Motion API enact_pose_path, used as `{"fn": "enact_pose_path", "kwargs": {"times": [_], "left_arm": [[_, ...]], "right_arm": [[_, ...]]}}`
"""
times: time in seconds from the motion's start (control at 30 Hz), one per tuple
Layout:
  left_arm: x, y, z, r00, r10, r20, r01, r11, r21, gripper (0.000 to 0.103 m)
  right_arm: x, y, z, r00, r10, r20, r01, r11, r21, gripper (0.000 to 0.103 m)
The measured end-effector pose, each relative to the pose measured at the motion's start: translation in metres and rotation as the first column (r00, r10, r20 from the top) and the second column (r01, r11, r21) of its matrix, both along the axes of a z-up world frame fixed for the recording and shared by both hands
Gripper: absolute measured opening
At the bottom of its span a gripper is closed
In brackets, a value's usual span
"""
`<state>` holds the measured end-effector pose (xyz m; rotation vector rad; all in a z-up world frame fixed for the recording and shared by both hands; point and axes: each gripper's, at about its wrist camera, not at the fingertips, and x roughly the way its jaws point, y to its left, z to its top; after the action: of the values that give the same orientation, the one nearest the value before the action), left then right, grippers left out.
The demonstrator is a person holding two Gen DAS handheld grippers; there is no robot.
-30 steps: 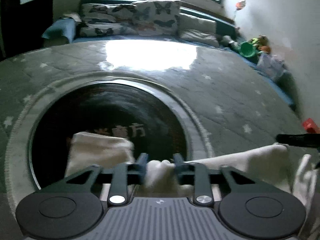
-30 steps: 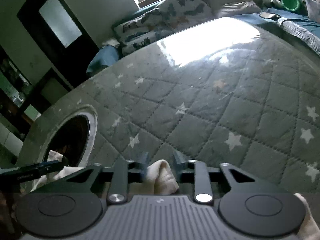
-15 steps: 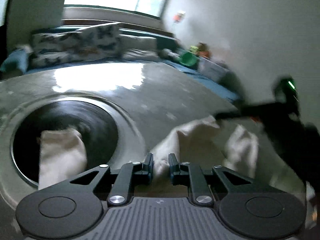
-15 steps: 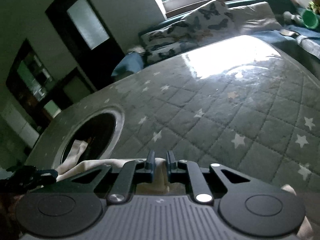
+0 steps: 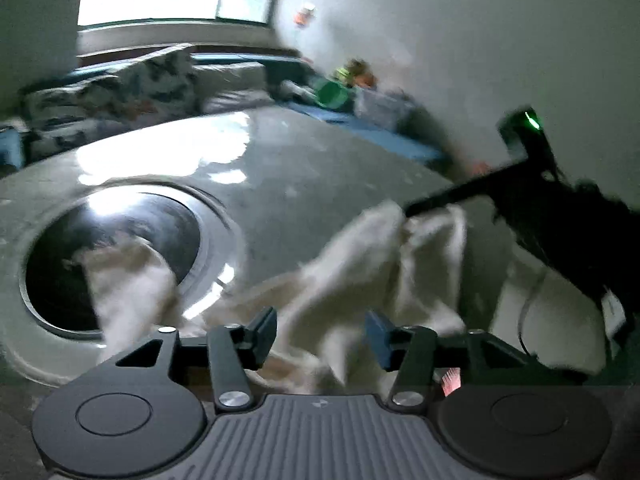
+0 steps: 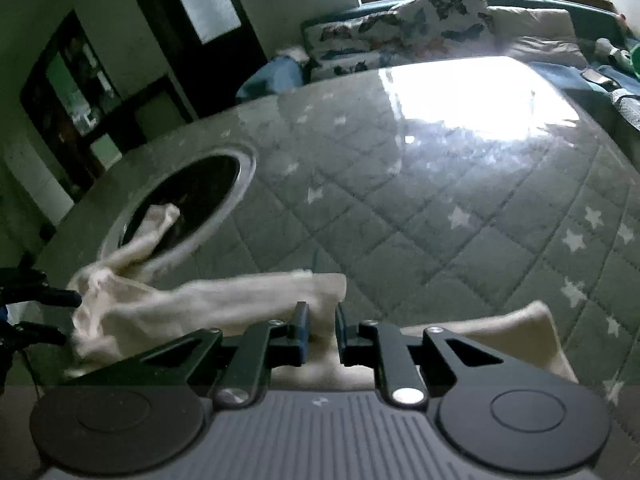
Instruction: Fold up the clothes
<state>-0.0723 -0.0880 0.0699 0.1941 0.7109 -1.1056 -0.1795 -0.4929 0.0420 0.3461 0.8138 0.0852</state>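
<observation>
Left wrist view: left gripper (image 5: 321,330) jaws opening, cream garment (image 5: 360,264) between them but unpinched, lying rumpled on the quilted mat (image 5: 304,168). Right wrist view: right gripper (image 6: 321,334) opening slightly, pads still nipping a cream fold. Fold barely begun; squaring and stacking remain.

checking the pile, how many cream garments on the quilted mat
1 that I can tell: a cream garment, one end across the dark round panel, the rest running to the right gripper. Blur may hide others.
</observation>
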Motion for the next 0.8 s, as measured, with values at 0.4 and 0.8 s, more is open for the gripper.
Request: {"fn": "enact_pose_path", "kwargs": {"times": [0.4,0.8], "left_arm": [[0.048,-0.01,-0.023,0.975,0.182,-0.129,-0.169,0.98,0.103,0.06],[0.045,-0.008,-0.028,0.979,0.16,-0.125,-0.149,0.985,0.09,0.014]], "right_arm": [[0.024,-0.009,-0.013,0.999,-0.036,-0.02,0.038,0.997,0.07,0.025],[0.007,-0.011,-0.018,0.999,-0.038,-0.008,0.039,0.99,0.139,0.031]]}}
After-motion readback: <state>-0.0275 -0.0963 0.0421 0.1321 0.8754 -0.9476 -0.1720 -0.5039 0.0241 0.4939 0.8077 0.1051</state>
